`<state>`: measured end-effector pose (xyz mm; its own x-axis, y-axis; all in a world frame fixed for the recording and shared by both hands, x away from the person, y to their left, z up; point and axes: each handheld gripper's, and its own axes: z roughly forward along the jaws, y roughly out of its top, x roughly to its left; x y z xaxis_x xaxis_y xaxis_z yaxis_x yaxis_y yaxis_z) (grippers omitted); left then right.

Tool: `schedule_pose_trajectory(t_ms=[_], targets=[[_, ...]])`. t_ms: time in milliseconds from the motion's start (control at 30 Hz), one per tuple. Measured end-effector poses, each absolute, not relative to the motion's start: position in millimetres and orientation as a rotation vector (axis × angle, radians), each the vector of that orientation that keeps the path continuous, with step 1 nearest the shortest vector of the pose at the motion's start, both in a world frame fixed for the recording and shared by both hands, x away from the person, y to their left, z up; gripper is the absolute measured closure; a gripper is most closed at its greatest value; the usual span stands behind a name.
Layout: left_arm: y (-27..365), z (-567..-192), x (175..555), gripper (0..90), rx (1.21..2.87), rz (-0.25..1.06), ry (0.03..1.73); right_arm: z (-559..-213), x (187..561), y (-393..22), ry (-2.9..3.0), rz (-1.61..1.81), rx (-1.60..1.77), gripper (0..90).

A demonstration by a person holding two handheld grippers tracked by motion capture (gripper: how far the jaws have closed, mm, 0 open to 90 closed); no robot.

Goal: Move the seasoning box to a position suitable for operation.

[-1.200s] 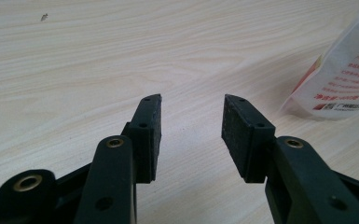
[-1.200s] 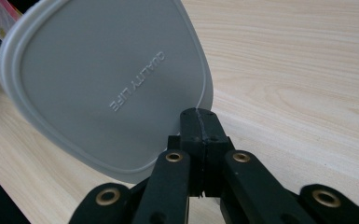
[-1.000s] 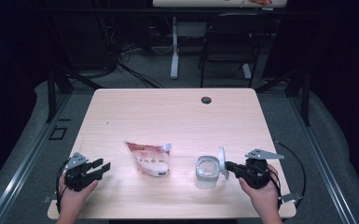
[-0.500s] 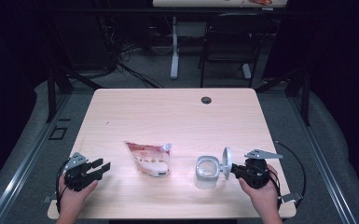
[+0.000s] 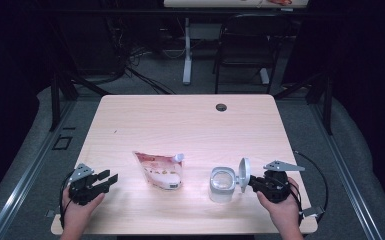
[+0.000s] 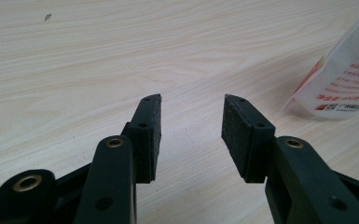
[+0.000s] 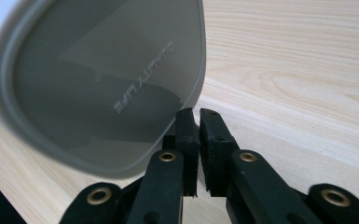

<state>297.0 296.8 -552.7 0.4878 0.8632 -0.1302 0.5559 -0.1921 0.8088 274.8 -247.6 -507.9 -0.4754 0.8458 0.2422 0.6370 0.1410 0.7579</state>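
two tools low: right tool point(image 5: 250, 183) jaws just parting beside lid point(image 5: 243, 174).

My left hand point(image 5: 80, 202) rests at the near left edge of the table point(image 5: 180, 125), holding my left gripper point(image 5: 111, 178) low and pointing to the right and a little away from me. Its jaws stand well apart with nothing between them, the pads point(image 6: 240, 126) facing each other over bare wood. My right hand point(image 5: 282, 207) sits at the near right side, wrist coming in from the bottom edge, and my right gripper point(image 5: 249, 181) points left, level with the table. Its jaws have just been opening and now show a thin gap; the pads point(image 7: 186, 133) seem to me clear of anything, though the tips are partly hidden in the right gripper view.
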Motion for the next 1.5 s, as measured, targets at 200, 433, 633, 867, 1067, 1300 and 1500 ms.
schedule_pose_trajectory(t_ms=[200,433,633,867,1067,1300,1500], targets=[[296,-553,296,57.7,1.874,0.457,1.186,-513,266,-258,2.151,1.239,1.447,81.4],[296,-552,297,57.6,1.889,0.450,1.184,-517,259,-258,2.183,1.227,1.408,76.7],[296,-552,297,57.6,1.889,0.450,1.182,-521,257,-255,2.199,1.207,1.397,77.3],[296,-553,297,57.6,1.879,0.457,1.181,-522,256,-257,2.213,1.212,1.401,75.1],[296,-553,297,57.6,1.876,0.456,1.181,-528,249,-255,2.261,1.178,1.380,73.5],[296,-553,297,57.6,1.888,0.452,1.176,-534,252,-251,2.260,1.163,1.383,74.0],[296,-553,297,57.6,1.894,0.447,1.179,-535,257,-247,2.245,1.141,1.375,82.0]])
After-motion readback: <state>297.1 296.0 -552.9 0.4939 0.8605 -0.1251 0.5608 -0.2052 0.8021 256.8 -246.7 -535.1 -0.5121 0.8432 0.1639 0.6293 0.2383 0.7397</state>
